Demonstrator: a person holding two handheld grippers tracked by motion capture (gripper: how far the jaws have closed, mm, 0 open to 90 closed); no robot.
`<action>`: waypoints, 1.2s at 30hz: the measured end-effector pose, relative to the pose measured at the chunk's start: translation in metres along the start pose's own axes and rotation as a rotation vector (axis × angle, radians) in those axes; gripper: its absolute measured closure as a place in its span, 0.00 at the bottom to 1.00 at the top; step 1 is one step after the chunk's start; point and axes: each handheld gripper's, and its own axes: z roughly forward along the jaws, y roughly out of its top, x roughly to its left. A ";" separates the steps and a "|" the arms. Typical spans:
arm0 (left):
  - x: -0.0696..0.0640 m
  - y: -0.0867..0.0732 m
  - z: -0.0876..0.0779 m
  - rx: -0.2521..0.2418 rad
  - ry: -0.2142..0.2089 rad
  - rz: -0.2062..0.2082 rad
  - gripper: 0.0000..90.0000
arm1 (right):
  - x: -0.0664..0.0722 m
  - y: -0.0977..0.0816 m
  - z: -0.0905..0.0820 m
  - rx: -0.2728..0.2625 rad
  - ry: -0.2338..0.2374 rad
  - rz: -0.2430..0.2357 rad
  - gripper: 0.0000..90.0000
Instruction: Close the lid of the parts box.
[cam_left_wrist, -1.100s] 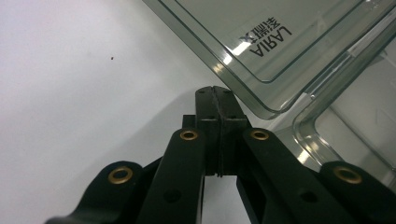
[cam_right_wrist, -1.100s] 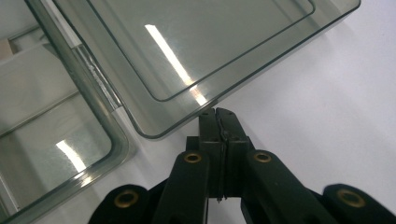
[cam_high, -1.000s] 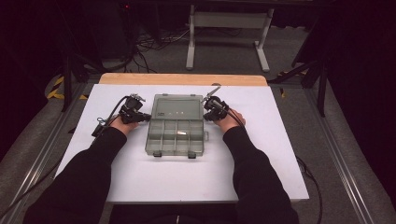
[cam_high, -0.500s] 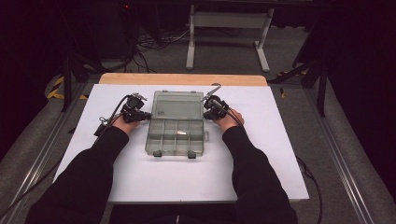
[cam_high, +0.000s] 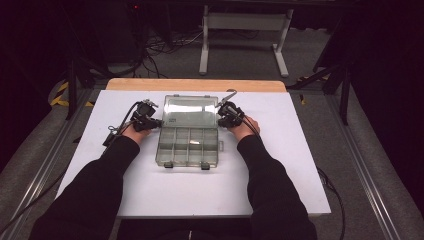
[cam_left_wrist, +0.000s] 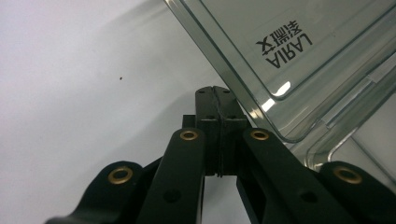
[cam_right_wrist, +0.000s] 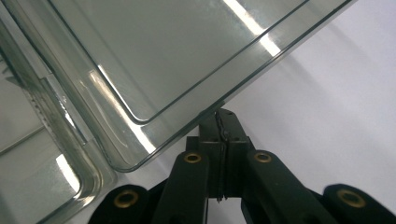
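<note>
1. A clear plastic compartment box (cam_high: 189, 145) is lying at the centre of the high view on the white surface (cam_high: 280, 170), with its lid (cam_high: 191, 110) swung open toward the upper part of the frame. The hinge line is running between the two hands.

2. The step in hand is, by my judgement, working the lid: both tools are sitting at its side edges, either finishing the opening or getting ready to fold it shut. Which of the two, the pictures are not settling.

3. The left tool (cam_high: 148, 121) is resting just left of the box, at the lid's left edge. In the left gripper view, the left tool (cam_left_wrist: 215, 100) is showing its jaws pressed together with nothing between them, the tips lying just beside the lid's rounded corner (cam_left_wrist: 285, 116). Whether they are touching it, I cannot tell.

4. The right tool (cam_high: 227, 116) is sitting at the lid's right edge. In the right gripper view, the right tool (cam_right_wrist: 219, 122) is also showing jaws pressed together and holding nothing, with the tips meeting or nearly meeting the lid's edge (cam_right_wrist: 187, 126) from below.

5. The next move is likely calling for both tools to push evenly on the lid's edges. Uneven pressure could be twisting the thin plastic or sliding the light box across the surface.

6. The compartments are looking mostly bare, apart from a small pale patch (cam_high: 196, 143) too blurred to name.
</note>
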 end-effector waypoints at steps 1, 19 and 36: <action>0.000 0.000 0.000 -0.001 0.002 0.001 1.00 | 0.000 0.000 0.000 0.000 0.000 0.000 1.00; -0.001 0.003 -0.007 -0.046 0.035 0.010 1.00 | -0.001 0.002 -0.010 -0.058 -0.029 0.008 1.00; -0.005 0.005 -0.013 -0.071 0.061 0.024 1.00 | -0.002 0.005 -0.020 -0.119 -0.047 0.018 1.00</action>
